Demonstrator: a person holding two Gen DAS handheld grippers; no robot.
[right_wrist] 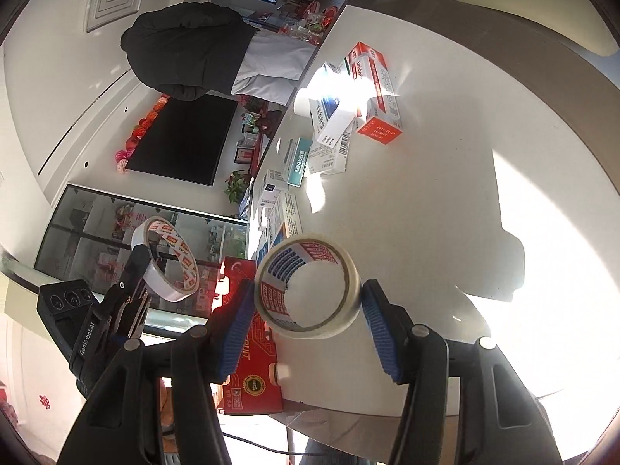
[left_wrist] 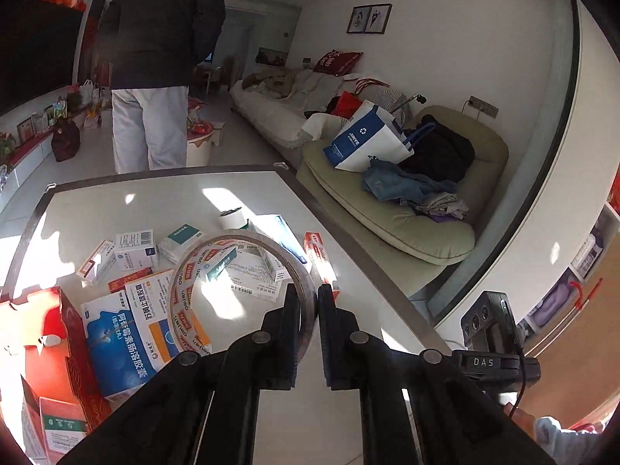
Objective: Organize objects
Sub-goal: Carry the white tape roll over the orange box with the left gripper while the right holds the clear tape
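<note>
A thin clear tape roll with red-printed core (left_wrist: 232, 279) is pinched by its wall in the closed left gripper (left_wrist: 306, 302), raised over the white tabletop (left_wrist: 162, 201). A wider clear tape roll (right_wrist: 310, 286) is clamped across its outside in the right gripper (right_wrist: 306, 317). Two rolls are counted. One red carton (right_wrist: 248, 348) and scattered medicine boxes (left_wrist: 128, 248) are seen on the tabletop. Beyond, one green armchair (left_wrist: 426, 232), one sofa (left_wrist: 271, 112) and one standing person (left_wrist: 155, 58) are noted.
</note>
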